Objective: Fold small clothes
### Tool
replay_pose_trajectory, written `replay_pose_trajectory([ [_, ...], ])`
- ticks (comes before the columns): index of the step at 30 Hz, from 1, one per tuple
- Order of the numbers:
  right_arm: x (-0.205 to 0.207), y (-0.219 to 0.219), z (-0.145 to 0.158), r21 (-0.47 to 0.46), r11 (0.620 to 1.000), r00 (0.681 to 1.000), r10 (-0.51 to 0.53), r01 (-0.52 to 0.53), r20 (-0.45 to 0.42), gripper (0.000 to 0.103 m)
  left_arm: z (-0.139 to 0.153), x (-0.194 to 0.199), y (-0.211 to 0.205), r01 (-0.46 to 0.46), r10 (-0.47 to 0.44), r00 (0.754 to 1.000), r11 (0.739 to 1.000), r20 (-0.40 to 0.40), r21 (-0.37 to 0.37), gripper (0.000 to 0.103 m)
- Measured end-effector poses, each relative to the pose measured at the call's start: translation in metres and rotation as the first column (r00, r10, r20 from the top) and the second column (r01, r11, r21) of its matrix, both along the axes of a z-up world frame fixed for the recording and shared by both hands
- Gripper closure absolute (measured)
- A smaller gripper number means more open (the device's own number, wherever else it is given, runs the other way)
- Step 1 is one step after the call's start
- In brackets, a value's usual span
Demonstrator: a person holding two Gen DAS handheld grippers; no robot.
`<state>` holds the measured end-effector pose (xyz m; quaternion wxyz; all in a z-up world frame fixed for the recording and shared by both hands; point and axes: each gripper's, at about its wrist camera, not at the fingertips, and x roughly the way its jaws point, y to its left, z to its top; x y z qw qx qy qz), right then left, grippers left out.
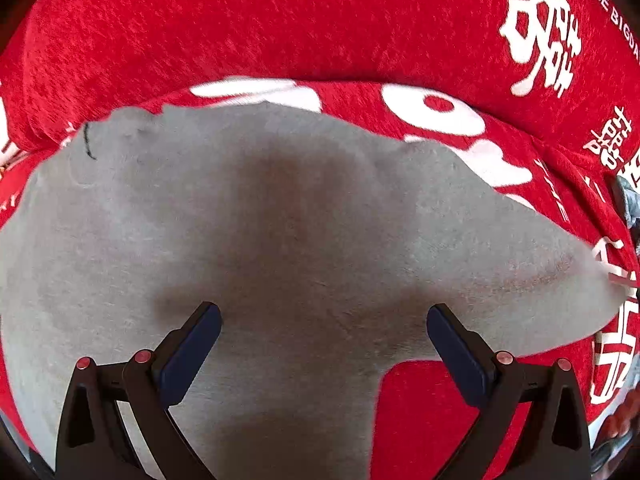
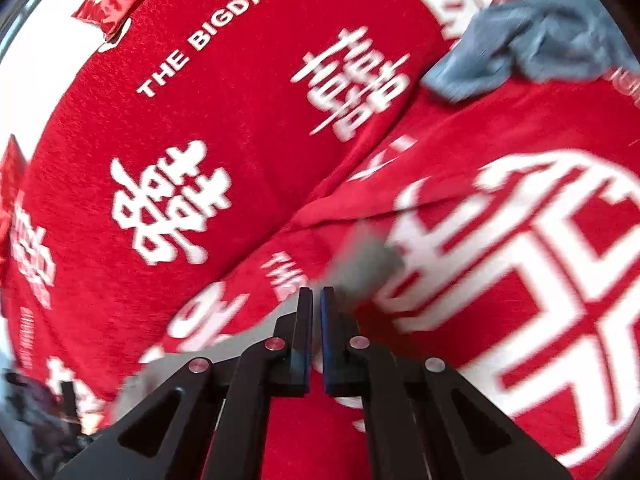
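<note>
A grey garment [image 1: 280, 220] lies spread flat on the red bedcover [image 1: 240, 20] and fills most of the left wrist view. My left gripper [image 1: 324, 320] is open, its dark blue pads [image 1: 196, 344] wide apart just above the grey cloth, holding nothing. In the right wrist view my right gripper [image 2: 317, 300] has its jaws almost together. A blurred grey bit of cloth [image 2: 364, 264] shows just beyond its tips; I cannot tell whether it is pinched. The view is motion-blurred.
The red cover [image 2: 200, 120] carries white characters and "THE BIGDAY" lettering. A crumpled blue-grey garment [image 2: 528, 40] lies at the far right. A shiny red packet [image 2: 120, 0] sits at the upper left by the cover's edge.
</note>
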<state>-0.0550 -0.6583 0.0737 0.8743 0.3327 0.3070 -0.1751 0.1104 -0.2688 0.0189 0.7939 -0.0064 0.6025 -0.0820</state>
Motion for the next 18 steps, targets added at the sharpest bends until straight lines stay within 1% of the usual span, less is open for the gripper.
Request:
replay_pose_trajectory([
  [1,-0.005,-0.002,-0.001,-0.011,1.000,1.000,-0.013,0.013,-0.019,0.099,-0.002,-0.001,-0.003,0.002,-0.002,1.000,1.000,-0.001,0.004,0.000],
  [3,-0.012,-0.007,-0.008,0.028,1.000,0.999,0.004,-0.003,-0.036,0.099,-0.002,-0.001,-0.009,0.017,-0.017,1.000,1.000,0.004,0.014,0.000],
  [5,-0.009,-0.007,-0.017,0.085,0.996,0.997,0.030,-0.024,-0.071,0.094,0.001,0.002,-0.012,0.032,-0.033,0.999,0.999,0.023,0.021,0.000],
  [6,-0.005,-0.004,-0.019,0.090,0.995,0.995,0.048,-0.041,-0.082,0.092,0.003,0.006,-0.011,0.032,-0.033,0.999,0.999,0.037,0.026,0.000],
  [8,0.010,0.012,-0.016,0.079,0.993,0.992,0.092,-0.085,-0.088,0.089,0.007,0.018,-0.006,-0.007,0.003,0.997,0.999,0.072,0.051,0.000],
  [9,0.019,0.023,-0.014,0.071,0.991,0.989,0.120,-0.114,-0.087,0.072,0.006,0.024,-0.001,-0.040,0.036,0.996,0.998,0.076,0.055,0.000],
  [10,0.034,0.040,-0.013,0.059,0.985,0.981,0.167,-0.161,-0.095,0.039,0.002,0.032,0.007,-0.086,0.083,0.994,0.995,0.066,0.049,0.000],
  [11,0.046,0.057,-0.013,0.045,0.978,0.974,0.208,-0.205,-0.090,0.025,-0.001,0.037,0.013,-0.117,0.115,0.992,0.992,0.051,0.044,0.000],
  [12,0.056,0.074,-0.012,0.023,0.969,0.966,0.249,-0.248,-0.077,0.020,-0.008,0.044,0.022,-0.158,0.157,0.987,0.987,0.031,0.037,0.000],
  [13,0.067,0.089,-0.013,0.008,0.957,0.954,0.289,-0.290,-0.082,0.020,-0.012,0.048,0.026,-0.188,0.188,0.982,0.981,0.021,0.037,0.000],
  [14,0.084,0.110,-0.017,-0.006,0.936,0.929,0.349,-0.352,-0.120,0.021,-0.016,0.051,0.030,-0.216,0.215,0.976,0.976,0.022,0.041,0.000],
  [15,0.095,0.126,-0.023,-0.018,0.917,0.906,0.391,-0.399,-0.160,0.023,-0.017,0.054,0.030,-0.230,0.228,0.973,0.972,0.040,0.053,0.000],
  [16,0.109,0.143,-0.031,-0.038,0.893,0.877,0.431,-0.448,-0.213,0.024,-0.018,0.057,0.025,-0.222,0.219,0.975,0.972,0.049,0.073,0.000],
  [17,0.115,0.150,-0.036,-0.062,0.883,0.864,0.438,-0.465,-0.246,0.024,-0.019,0.058,0.018,-0.204,0.200,0.979,0.975,0.051,0.094,0.000],
  [18,0.119,0.154,-0.041,-0.112,0.876,0.859,0.422,-0.468,-0.291,0.025,-0.018,0.059,0.009,-0.178,0.172,0.983,0.979,0.056,0.104,0.000],
])
